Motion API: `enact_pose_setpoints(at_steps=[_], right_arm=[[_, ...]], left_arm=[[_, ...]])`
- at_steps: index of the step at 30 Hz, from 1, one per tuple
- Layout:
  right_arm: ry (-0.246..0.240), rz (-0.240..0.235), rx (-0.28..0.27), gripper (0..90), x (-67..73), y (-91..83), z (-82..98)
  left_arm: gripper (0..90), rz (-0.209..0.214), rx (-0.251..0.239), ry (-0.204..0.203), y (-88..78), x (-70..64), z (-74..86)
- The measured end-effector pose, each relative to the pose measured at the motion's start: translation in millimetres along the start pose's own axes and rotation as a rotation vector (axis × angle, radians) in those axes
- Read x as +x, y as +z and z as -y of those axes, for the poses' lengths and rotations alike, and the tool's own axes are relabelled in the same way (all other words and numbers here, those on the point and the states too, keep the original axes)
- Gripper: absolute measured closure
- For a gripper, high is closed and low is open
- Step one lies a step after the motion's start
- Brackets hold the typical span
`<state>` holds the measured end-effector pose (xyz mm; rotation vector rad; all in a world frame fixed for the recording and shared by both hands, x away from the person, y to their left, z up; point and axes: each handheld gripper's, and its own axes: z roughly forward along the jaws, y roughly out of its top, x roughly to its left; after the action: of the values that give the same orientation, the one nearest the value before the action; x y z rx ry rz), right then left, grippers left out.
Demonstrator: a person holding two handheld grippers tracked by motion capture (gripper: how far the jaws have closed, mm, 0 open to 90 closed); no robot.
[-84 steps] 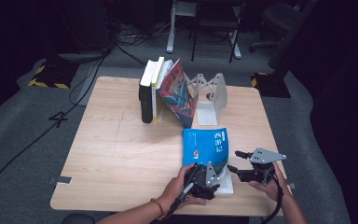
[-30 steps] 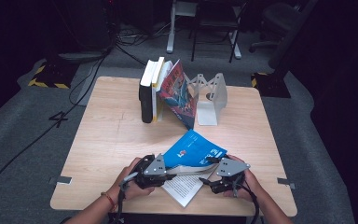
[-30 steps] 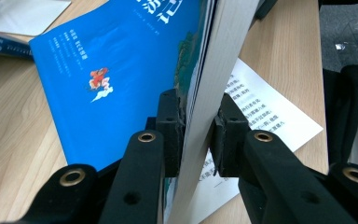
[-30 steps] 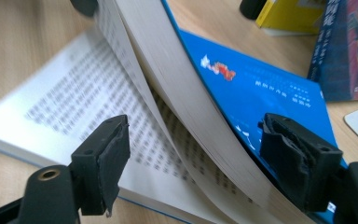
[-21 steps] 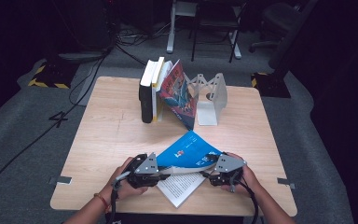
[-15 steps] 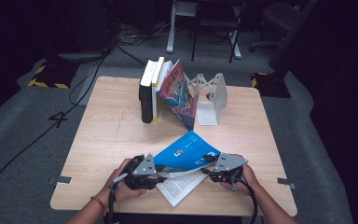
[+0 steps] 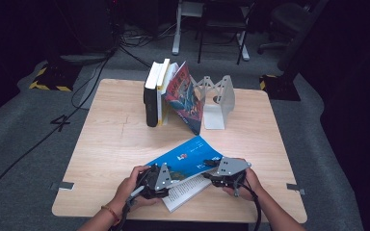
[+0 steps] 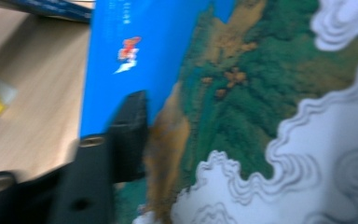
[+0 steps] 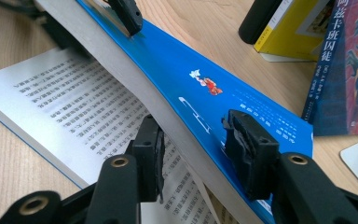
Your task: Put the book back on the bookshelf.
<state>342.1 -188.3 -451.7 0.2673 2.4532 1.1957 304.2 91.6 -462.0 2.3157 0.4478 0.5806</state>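
Right claw (image 9: 191, 140): straddles blue book (image 9: 205, 93) block, closing | left claw (image 7: 161, 178): grip unclear | right gripper view: printed page (image 9: 74, 98)

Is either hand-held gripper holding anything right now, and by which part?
Both grip the blue book's lifted front part by opposite edges: left hand-held gripper, right hand-held gripper.

A: Surface?
B: Light wooden table (image 7: 106, 144), pale grain, standing on grey carpet.
A: Items on it, far side?
B: A row of upright books (image 7: 156, 94), one colourful volume (image 7: 185, 98) leaning, beside a white metal bookend (image 7: 219, 98).
A: Near edge?
B: One open blue-covered book (image 7: 188, 156), its printed lower pages (image 7: 185, 190) flat on the wood.
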Motion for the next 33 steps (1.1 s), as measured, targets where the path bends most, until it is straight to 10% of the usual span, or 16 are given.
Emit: enact_pose_setpoints(at_steps=[5,12,17,25,33], right_arm=[[0.074,-0.059,-0.013,38.0,-3.7,1.7,-0.5],[0.036,-0.030,0.030,29.5,-6.8,2.2,8.8],[0.037,0.048,0.036,44.6,-18.3,2.0,20.8],[-0.081,0.033,0.022,67.8,-6.9,-2.5,17.5],[-0.088,0.040,0.019,75.1,1.2,-19.4,15.8]], left_arm=[[68.6,0.019,-0.024,-0.001,-4.4,5.9,3.9],[69.5,0.040,-0.064,-0.012,-14.3,12.3,9.9],[68.6,0.071,-0.081,-0.018,-22.0,15.6,15.5],[67.4,0.069,-0.074,-0.039,-24.0,29.3,22.2],[63.3,0.110,-0.078,-0.050,-1.7,53.5,11.4]])
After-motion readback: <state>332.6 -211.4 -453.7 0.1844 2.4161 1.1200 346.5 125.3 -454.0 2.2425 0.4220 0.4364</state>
